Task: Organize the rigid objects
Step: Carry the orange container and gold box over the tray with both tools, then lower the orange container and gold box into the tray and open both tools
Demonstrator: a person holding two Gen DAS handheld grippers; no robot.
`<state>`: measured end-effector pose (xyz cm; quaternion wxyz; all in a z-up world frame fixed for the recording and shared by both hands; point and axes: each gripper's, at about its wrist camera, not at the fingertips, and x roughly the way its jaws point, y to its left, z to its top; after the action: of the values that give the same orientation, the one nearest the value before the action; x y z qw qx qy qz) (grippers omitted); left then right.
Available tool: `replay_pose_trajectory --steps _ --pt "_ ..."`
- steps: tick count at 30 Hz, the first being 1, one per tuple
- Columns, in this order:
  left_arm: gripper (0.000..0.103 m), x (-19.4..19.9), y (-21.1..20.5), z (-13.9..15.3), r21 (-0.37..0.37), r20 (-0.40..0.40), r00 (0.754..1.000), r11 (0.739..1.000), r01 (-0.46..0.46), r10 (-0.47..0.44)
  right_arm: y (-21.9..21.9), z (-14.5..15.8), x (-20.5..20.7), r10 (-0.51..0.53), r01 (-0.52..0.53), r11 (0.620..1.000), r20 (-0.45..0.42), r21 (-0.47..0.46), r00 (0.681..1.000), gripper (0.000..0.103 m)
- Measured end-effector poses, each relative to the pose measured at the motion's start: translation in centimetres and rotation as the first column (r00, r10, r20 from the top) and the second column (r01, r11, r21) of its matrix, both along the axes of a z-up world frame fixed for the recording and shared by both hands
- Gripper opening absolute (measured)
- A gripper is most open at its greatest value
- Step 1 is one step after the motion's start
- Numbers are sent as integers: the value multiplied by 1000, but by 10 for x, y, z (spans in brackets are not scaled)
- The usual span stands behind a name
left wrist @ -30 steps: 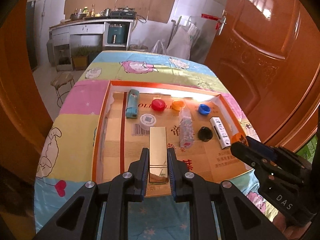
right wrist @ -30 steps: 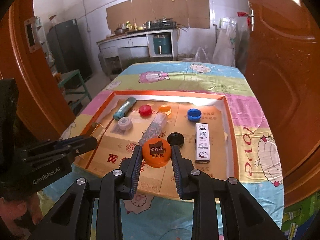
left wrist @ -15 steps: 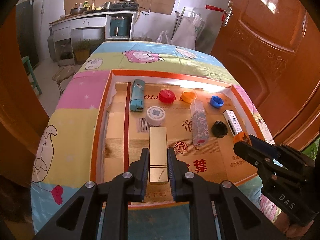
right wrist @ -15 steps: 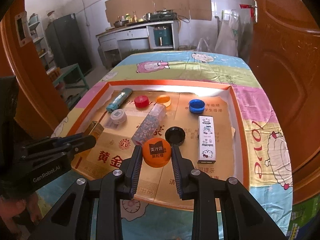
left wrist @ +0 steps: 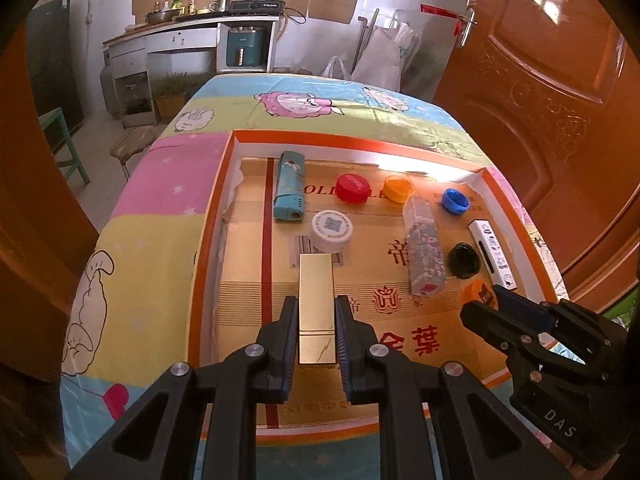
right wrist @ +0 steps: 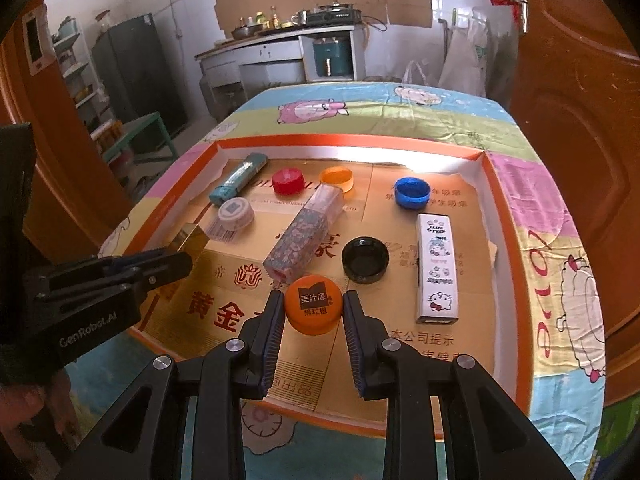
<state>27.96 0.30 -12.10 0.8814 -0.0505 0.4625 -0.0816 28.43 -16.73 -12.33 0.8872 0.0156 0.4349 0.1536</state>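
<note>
While both tools hang over the shallow orange-rimmed cardboard tray (left wrist: 208, 216), each one has something pinched. The left gripper (left wrist: 316, 322) is clamped on a shiny gold rectangular box (left wrist: 316, 296), long sides squeezed between the pads, and the right gripper (right wrist: 314, 312) is pinching a round orange plastic cap with a dark label (right wrist: 314, 309) by its edges.

Landmark is the tray, everything below sits on its cardboard floor. Just past the gold box's far end is a white round cap with a QR code (left wrist: 332, 230), near enough that it's kinda in the way. Along the tray's far wall: a teal lighter-shaped tube (left wrist: 289, 186), a red cap (left wrist: 352, 188), a translucent orange cap (left wrist: 398, 189) and a blue cap (left wrist: 455, 201). Mid-tray there's a clear-topped floral patterned rectangular bottle (right wrist: 304, 234) lying on its side, its near end just ahead of the held orange cap. A black cap, open side up (right wrist: 365, 260), sits right beside it, and a white cartoon-printed slim box (right wrist: 437, 268) lies near the tray's right wall.

The tray sits on a pastel cartoon-sheep tablecloth (right wrist: 552, 264).
</note>
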Motion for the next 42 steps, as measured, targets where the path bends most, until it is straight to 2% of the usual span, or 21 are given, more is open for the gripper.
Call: replay_pose_trajectory --steps 10,15,32,37,40,42 --pt "18 4 -1 -7 19 -1 1000 1000 -3 3 5 -8 6 8 -8 1000 -16 -21 1000 30" --pt "18 5 -1 -9 17 7 1000 1000 -2 2 10 -11 6 0 0 996 3 -87 1000 30" --pt "20 8 0 -13 7 11 1000 1000 -2 2 15 -17 10 6 -6 992 0 -128 1000 31" --pt "20 7 0 -12 5 18 1000 1000 0 -1 12 -17 9 -4 3 994 -4 -106 1000 31" --pt "22 5 1 -11 5 28 1000 1000 -1 1 10 -17 8 -9 9 995 -6 -97 1000 36" --pt "28 4 1 -8 3 43 999 1000 -3 3 9 -16 8 -11 11 996 -8 -92 1000 41"
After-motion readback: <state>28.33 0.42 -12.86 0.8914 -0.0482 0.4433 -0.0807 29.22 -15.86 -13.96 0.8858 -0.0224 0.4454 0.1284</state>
